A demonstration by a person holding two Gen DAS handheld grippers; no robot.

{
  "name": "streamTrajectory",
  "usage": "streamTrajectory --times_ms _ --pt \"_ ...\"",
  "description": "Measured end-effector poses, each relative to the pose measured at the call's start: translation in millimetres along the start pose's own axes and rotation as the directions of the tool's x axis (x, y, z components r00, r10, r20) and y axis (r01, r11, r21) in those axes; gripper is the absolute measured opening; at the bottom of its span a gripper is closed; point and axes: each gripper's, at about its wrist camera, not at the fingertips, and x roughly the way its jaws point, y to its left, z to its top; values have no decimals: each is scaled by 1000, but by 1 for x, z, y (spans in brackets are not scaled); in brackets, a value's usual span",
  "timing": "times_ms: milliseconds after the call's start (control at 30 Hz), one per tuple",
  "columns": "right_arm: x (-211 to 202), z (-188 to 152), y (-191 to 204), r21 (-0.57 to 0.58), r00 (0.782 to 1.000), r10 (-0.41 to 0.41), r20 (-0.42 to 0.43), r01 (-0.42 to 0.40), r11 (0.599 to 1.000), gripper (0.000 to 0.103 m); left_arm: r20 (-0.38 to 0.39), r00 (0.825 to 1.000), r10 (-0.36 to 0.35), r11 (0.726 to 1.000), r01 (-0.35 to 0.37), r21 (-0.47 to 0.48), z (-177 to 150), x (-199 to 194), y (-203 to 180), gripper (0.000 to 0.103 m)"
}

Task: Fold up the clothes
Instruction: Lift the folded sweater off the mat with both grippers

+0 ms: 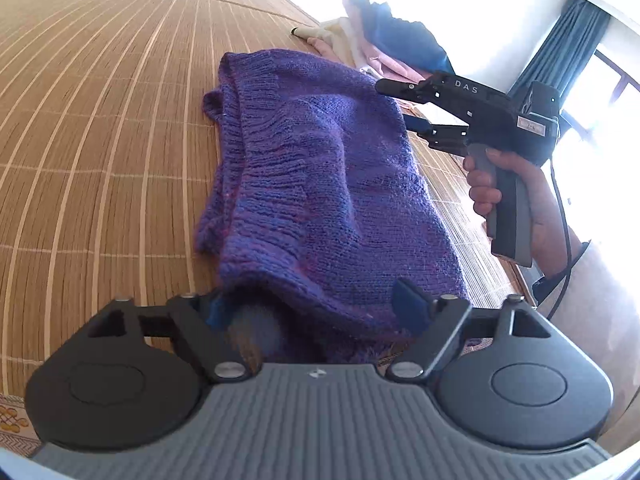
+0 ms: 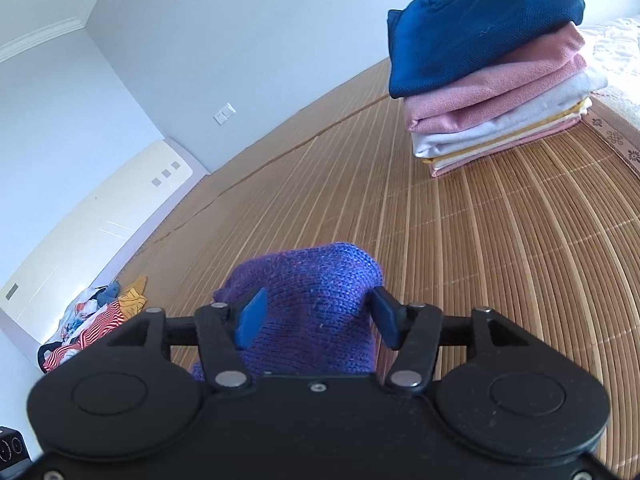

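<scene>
Two black hand-held tools. The left gripper (image 1: pixel 320 308) has round black hubs, silver screws, blue pads and a ribbed grey body. The right gripper (image 1: pixel 394 104) is pistol-shaped with a grey handle, white "DAS" lettering, a black cable, and possibly a small label.

— Surface? 
— Woven bamboo mat (image 2: pixel 500 240), tan slats with pale lines, patterned cloth border at its edge.

— Directly on it? 
— Purple knit sweater (image 1: pixel 320 168), bunched, mid-mat in the left wrist view. Folded clothes stack (image 2: pixel 492 92) at 1 o'clock in the right wrist view: dark blue on top, pink, white, yellow edges below.

— Anything else? 
— Loose clothes heap (image 2: pixel 96 320) at 9 o'clock, striped red and white; possibly on the mat's far end, hard to tell.
</scene>
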Motion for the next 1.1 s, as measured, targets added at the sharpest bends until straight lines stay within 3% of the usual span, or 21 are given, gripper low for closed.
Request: streamTrajectory --times_ms 67,233,333,533,733,833,967,1100 --pt "3 -3 -1 -27 1000 5 5 -5 1000 71 17 1000 9 999 -10 38 -1 4 -7 88" --pt "21 -9 -1 -77 999 12 -48 -16 997 71 51 998 21 981 -31 193 -7 11 -21 84" --pt "22 -17 -5 -67 997 72 -31 -74 995 71 71 997 10 985 -22 173 -8 12 -17 83" --pt "20 -24 -5 -32 993 117 -13 -117 993 77 36 998 -47 990 42 135 3 14 -8 85" --pt "24 -24 0 -47 992 128 -12 -128 991 81 28 989 -143 988 145 -60 14 14 16 87" --pt "24 -23 -3 -24 988 151 -5 -152 988 82 -19 993 -119 988 116 -104 22 14 12 88" --pt "28 -23 9 -74 994 109 -25 -110 991 87 -102 994 -32 996 24 -84 34 20 -5 87" --pt "31 -26 15 -75 996 87 -13 -88 993 93 -149 989 -9 997 -3 -81 41 25 -9 87"
